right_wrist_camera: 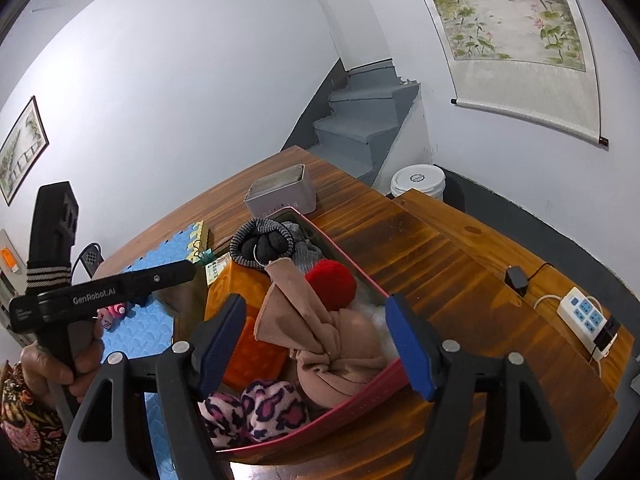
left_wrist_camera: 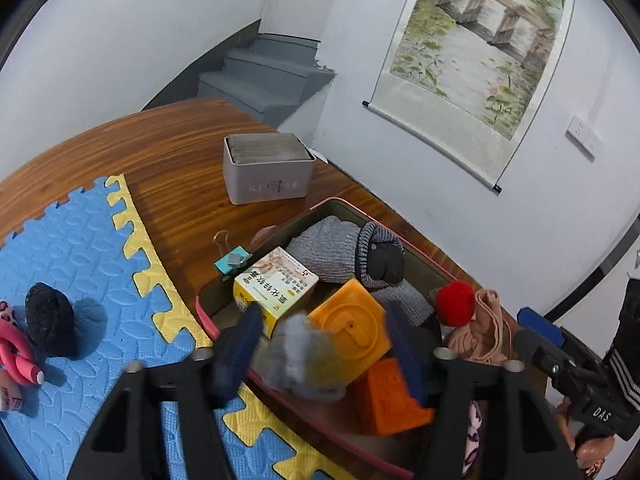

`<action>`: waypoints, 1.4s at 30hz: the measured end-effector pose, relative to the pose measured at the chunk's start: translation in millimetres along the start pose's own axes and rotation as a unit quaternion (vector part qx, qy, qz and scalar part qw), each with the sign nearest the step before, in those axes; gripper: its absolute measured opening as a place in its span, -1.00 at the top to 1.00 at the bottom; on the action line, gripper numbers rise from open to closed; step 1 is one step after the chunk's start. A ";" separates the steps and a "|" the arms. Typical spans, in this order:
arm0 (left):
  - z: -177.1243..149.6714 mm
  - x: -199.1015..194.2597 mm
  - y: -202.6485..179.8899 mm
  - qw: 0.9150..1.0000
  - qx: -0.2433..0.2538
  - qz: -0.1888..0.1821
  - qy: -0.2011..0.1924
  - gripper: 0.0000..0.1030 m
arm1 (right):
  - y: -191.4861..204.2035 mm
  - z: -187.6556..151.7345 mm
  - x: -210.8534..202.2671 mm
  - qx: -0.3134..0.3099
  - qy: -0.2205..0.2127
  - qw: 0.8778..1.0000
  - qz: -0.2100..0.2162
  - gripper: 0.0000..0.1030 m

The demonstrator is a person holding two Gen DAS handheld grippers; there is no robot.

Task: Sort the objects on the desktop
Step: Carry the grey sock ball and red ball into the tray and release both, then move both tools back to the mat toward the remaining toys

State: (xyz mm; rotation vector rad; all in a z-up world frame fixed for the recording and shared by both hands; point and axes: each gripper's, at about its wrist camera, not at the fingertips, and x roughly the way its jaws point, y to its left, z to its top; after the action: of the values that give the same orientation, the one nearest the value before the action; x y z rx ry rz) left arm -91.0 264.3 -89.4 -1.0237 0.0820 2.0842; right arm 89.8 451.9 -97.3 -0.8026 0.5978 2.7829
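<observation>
1. Left view: the left gripper (left_wrist_camera: 316,354) has its jaws spread wide; a blurry grey fluffy thing (left_wrist_camera: 298,350) sits loose between them, over the red bin (left_wrist_camera: 208,320). It could tumble out.
2. Right view: the right gripper (right_wrist_camera: 316,346) has jaws spread wide around the tan cloth bundle (right_wrist_camera: 332,344), not squeezing. The heaped bin could spill onto the bench (right_wrist_camera: 440,264).

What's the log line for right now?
left gripper: open over tray | grey ball: between its jaws, blurred | right gripper: open over beige sock bundle

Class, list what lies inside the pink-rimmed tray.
In the tray: orange blocks, medicine box, grey knitwear, red pompom, beige cloth, leopard-print socks. The tray's floor beneath is covered.
</observation>
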 end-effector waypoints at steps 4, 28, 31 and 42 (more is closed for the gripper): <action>0.3 -8.3 7.8 1.000 -0.006 0.010 -0.011 -0.54 | 1.6 0.9 -1.4 0.000 -0.002 1.000 0.002 -0.47; -57.5 -140.0 198.6 0.961 -0.108 0.243 -0.077 -0.54 | 141.1 -8.6 29.1 -0.108 0.029 0.989 0.092 -0.53; -73.4 -150.8 228.8 0.955 -0.127 0.259 -0.074 -0.54 | 158.9 -11.9 35.4 -0.120 0.038 0.987 0.098 -0.53; -94.6 -114.7 283.3 0.958 -0.168 0.231 -0.021 0.10 | 218.7 -20.0 61.6 -0.178 0.070 0.976 0.106 -0.53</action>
State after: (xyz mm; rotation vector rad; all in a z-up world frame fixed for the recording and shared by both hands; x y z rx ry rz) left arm -182.5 -36.4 -149.6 -1.2518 -0.0659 2.6082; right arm -13.9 250.0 -74.6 -1.0679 0.2140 3.0982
